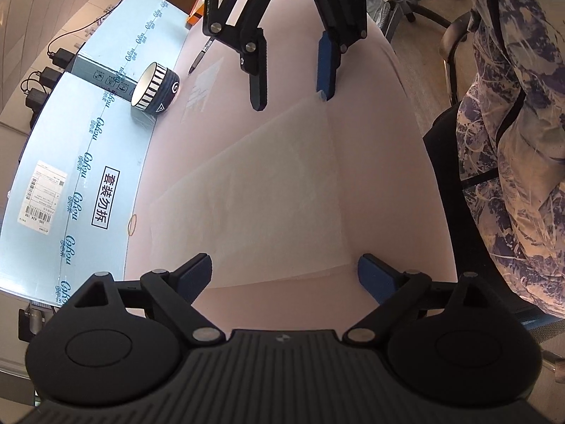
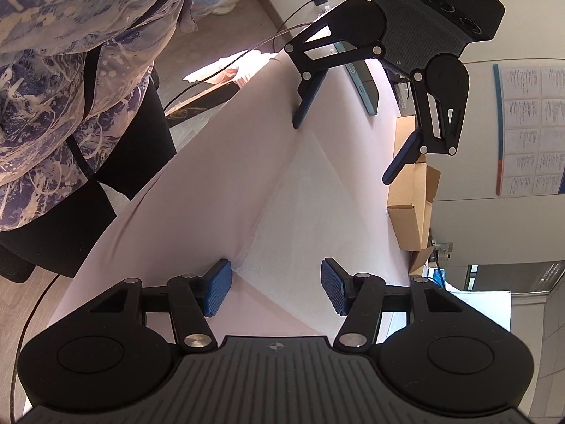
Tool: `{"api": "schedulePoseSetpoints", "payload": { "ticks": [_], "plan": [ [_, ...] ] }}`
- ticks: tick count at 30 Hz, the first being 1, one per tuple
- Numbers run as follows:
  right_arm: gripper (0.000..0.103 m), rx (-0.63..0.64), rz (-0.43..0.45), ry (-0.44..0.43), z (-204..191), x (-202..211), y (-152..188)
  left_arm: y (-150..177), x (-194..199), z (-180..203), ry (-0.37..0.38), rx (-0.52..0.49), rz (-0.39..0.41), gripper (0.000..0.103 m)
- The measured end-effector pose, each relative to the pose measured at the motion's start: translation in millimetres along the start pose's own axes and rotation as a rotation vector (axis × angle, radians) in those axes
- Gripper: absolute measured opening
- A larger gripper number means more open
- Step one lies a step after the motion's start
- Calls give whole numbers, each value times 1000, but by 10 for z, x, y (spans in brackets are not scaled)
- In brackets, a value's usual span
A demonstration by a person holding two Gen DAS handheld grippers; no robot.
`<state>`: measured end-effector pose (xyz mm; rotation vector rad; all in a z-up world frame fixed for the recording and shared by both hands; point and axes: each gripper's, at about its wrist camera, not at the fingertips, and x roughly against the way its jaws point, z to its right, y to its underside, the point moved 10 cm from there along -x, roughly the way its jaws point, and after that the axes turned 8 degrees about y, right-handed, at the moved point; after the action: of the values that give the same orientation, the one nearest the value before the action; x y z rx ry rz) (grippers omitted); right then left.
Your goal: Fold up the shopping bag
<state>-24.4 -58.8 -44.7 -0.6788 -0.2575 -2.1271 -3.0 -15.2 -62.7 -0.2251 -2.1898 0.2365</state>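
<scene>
Both my feeds are bright enough and sharp mid-frame, no motion blur I can spot. Heavy fisheye: the long blue box [image 1: 76,162] bows into an arc, and the corners of each feed vignette to black. Light is soft and diffuse from overhead; the pink tabletop [image 1: 381,162] is evenly lit with only faint shadows. The white bag [image 1: 282,190] is low contrast against it, so its edges are hard to read. One blown-out sunlit patch on the floor [image 2: 215,67] in my right view. Wall poster [image 2: 529,127] text is too soft and warped to read.
</scene>
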Motion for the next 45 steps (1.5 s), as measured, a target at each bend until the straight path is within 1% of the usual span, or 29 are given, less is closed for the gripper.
{"api": "schedulePoseSetpoints", "payload": {
  "ticks": [4,6,7,8,10,11,12,14,15,17,18,19,21,23,25,27,29,32,35,38,40,41,43,44,45],
  "plan": [
    [50,16,-1,32,-39,3,-17,-19,19,50,-24,-50,12,95],
    [41,22,-5,39,-83,6,-24,-21,28,65,-34,-64,19,95],
    [32,22,-9,40,-110,9,-27,-20,33,69,-38,-69,21,94],
    [28,25,-11,43,-136,11,-27,-19,37,73,-42,-72,23,94],
    [12,52,-12,56,-232,14,-22,-14,43,72,-38,-64,25,92],
    [8,62,-16,64,-273,3,-19,-13,44,71,-28,-59,24,90],
    [3,71,-20,73,-313,-10,-16,-13,44,69,-17,-54,23,86],
    [3,53,-29,96,-305,-34,-14,-17,35,62,9,-44,16,82],
    [3,42,-33,108,-298,-45,-14,-20,32,56,21,-33,11,79],
    [3,-20,-48,106,-246,-61,-24,-20,28,42,63,7,-1,71],
    [3,-53,-56,104,-219,-69,-29,-20,28,36,84,26,-6,65],
    [3,-85,-63,103,-193,-77,-35,-18,33,27,102,39,-5,63],
    [3,-183,-75,96,-97,-86,-46,-10,48,16,120,63,-1,64],
    [3,-293,-81,85,23,-78,-36,-20,79,-17,106,93,14,64],
    [3,-394,-90,86,164,-73,-1,-59,122,9,94,85,34,64],
    [3,-468,-92,93,295,-62,34,-105,144,64,110,54,42,64],
    [3,-521,-91,108,407,-45,67,-116,142,81,104,27,40,65],
    [3,-552,-88,127,503,-19,113,-118,127,44,109,63,39,65],
    [3,-594,-73,139,582,3,134,-144,105,20,111,77,49,65],
    [3,-605,-66,147,609,5,140,-148,68,-21,142,124,35,60],
    [3,-607,-64,151,616,-5,145,-148,63,-77,165,178,43,45],
    [3,-611,-62,152,621,-10,147,-139,59,-106,184,219,48,40],
    [3,-623,-57,153,631,-16,153,-98,29,-130,280,318,60,6],
    [3,-632,-54,150,631,-19,156,-70,4,-135,325,359,74,3],
    [3,-641,-51,146,630,-21,158,-44,-19,-141,369,399,88,3]
  ]
}}
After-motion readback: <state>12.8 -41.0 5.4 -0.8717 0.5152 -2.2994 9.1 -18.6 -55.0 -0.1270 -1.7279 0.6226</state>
